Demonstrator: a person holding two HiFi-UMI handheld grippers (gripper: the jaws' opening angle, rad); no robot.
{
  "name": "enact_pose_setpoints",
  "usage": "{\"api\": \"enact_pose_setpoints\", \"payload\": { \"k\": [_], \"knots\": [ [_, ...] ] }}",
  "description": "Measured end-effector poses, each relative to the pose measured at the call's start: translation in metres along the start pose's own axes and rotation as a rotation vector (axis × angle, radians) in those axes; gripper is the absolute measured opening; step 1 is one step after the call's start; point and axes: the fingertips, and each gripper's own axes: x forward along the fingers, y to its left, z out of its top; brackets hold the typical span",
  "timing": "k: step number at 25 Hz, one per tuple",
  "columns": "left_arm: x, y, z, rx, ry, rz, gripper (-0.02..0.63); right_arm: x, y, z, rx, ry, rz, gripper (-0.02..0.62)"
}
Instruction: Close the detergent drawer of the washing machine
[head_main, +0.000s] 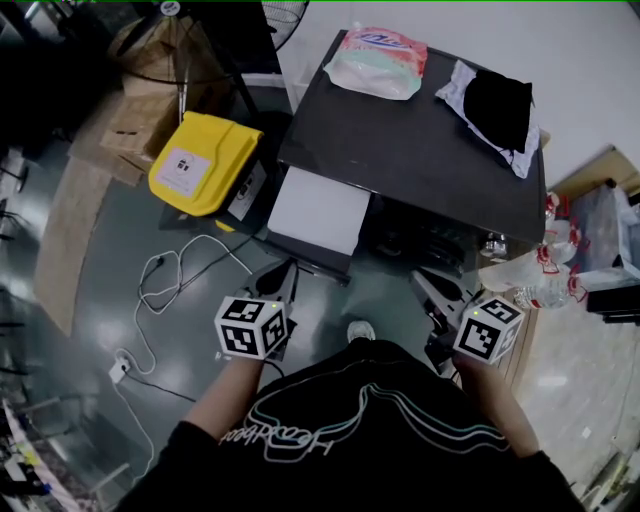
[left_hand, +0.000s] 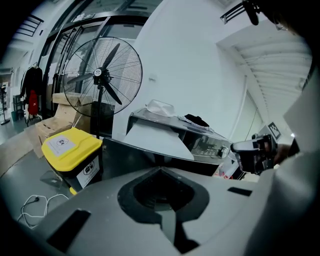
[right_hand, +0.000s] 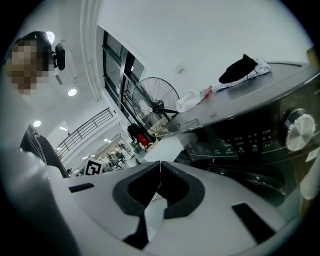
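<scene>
Nearest, against the black shirt (head_main: 350, 420): left gripper (head_main: 287, 275), marker cube toward the body, fingers (left_hand: 125, 202) shut tip to tip. Grips nothing, touches nothing. Hangs above the grey floor (head_main: 100, 260), with a white cable (head_main: 160, 275) looping to its left.

Alongside to the right, at about the same nearness: right gripper (head_main: 428, 287), fingers (right_hand: 121, 202) likewise pressed together. Holds nothing between them and rests on nothing.

Just beyond the left gripper's tips, apart from them: the detergent drawer (head_main: 318, 212), a white slab. Stands pulled well out from the left part of the front of the washing machine (head_main: 420, 150), toward the person. Clear of both grippers. Shows in the left gripper view straight ahead above the closed tips, and in the right gripper view to the left of the dark control panel (right_hand: 240, 135) and its round knob (right_hand: 298, 129).

Farther on, upon the machine's dark top: a pink and green soft pack (head_main: 378, 62) at the far left corner, a black cloth (head_main: 500, 105) lying on a white garment at the far right.

Left of the machine: a yellow-lidded bin (head_main: 203, 162), then cardboard boxes (head_main: 135, 125) and a standing fan (left_hand: 102, 75) behind. Right of it: plastic bags (head_main: 545, 270).
</scene>
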Motion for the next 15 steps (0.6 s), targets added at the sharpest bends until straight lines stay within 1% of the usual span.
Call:
{"api": "enact_pose_setpoints", "payload": {
  "k": [11,15],
  "knots": [
    [0.026,0.0,0.017,-0.019,-0.011,0.016,0.021,0.006,-0.019,0.021,-0.013,0.011,0.016,0.028],
    [0.036,-0.001,0.027,-0.014,-0.028,0.023,0.021,0.006,-0.025,0.03,-0.024,0.018,0.025,0.028]
  ]
}}
